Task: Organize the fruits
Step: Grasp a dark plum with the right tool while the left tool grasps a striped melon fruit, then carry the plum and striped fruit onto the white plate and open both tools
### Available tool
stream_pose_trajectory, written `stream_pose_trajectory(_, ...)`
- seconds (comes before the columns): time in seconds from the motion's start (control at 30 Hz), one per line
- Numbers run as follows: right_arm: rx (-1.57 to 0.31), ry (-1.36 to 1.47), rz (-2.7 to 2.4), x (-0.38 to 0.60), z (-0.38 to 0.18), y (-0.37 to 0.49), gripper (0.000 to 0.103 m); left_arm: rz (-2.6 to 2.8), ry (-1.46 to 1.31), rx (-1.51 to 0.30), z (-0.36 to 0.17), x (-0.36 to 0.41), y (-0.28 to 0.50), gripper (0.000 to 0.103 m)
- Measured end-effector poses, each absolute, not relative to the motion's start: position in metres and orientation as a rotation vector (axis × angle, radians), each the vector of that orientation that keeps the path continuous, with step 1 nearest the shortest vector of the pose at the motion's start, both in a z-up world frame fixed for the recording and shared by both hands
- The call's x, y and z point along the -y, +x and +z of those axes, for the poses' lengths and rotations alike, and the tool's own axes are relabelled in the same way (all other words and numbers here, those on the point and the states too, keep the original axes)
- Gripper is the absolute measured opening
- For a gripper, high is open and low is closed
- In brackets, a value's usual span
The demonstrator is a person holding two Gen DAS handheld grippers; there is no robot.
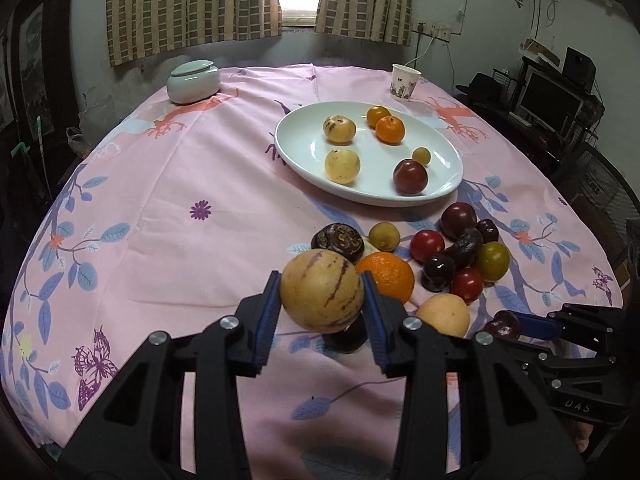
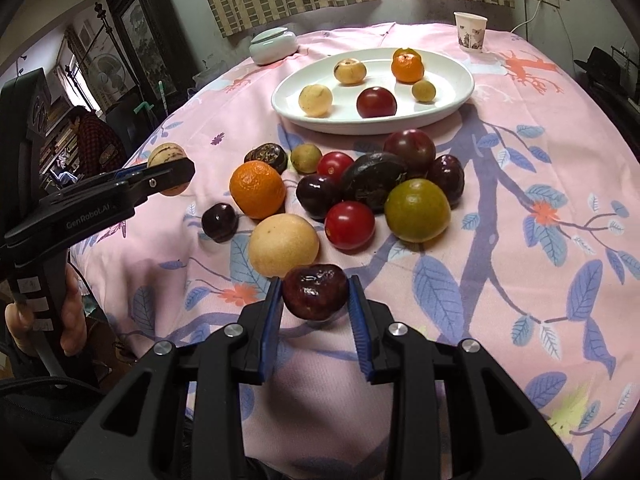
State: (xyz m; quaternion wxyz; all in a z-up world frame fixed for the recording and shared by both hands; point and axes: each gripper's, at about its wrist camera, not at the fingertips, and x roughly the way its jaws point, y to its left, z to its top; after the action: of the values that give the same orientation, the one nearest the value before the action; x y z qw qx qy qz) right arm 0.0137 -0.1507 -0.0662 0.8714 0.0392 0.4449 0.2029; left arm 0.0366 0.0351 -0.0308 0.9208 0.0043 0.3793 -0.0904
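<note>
My left gripper (image 1: 322, 300) is shut on a tan fruit with purple stripes (image 1: 322, 292), held above the cloth near the pile; it also shows in the right wrist view (image 2: 166, 156). My right gripper (image 2: 314, 296) is shut on a dark purple plum (image 2: 315, 291), held low at the pile's near edge; it shows in the left wrist view (image 1: 502, 324). A white oval plate (image 1: 304, 156) farther back holds several fruits. A pile of loose fruits lies between plate and grippers, with an orange (image 2: 257, 189), a pale yellow fruit (image 2: 283, 245), red tomatoes (image 2: 349, 225) and a green citrus (image 2: 417, 210).
A pale green lidded jar (image 1: 193, 81) stands at the far left of the round pink-clothed table (image 1: 180, 200). A paper cup (image 1: 405, 83) stands at the far right. A desk with a monitor (image 1: 550, 100) is beyond the right edge. A person (image 2: 94, 140) sits at far left.
</note>
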Motion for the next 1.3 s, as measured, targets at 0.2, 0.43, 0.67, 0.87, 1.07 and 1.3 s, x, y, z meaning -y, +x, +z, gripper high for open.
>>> stream_pose_trajectory(0.2,-0.911,0.054,0.415,0.154,-0.052,0.021,0.033,-0.197,0.040,-0.769,-0.023,-0.029,0.043,0.040)
stream_pose_trajectory(0.43,-0.863,0.051,0.373,0.169,-0.037,0.052,0.033,-0.190,0.137,-0.752,-0.010,-0.010,0.078,0.040)
stream_pose_trajectory(0.67,-0.831,-0.037,0.410,0.161,-0.001,0.116,0.033,-0.187,0.155,-0.782,0.013,-0.002,0.161,0.040)
stream_pose_trajectory(0.87,-0.839,-0.103,0.412,0.136,0.000,0.203,0.033,-0.157,0.144,-0.837,0.004,0.010,0.235,0.040)
stream_pose_trajectory(1.07,-0.944,-0.104,0.404,0.123,-0.029,0.261,0.033,-0.145,0.110,-0.937,-0.025,0.010,0.281,0.040)
stream_pose_trajectory(1.3,-0.977,-0.132,0.401,0.115,-0.046,0.279,0.033,-0.144,0.085,-0.978,-0.041,0.004,0.300,0.040)
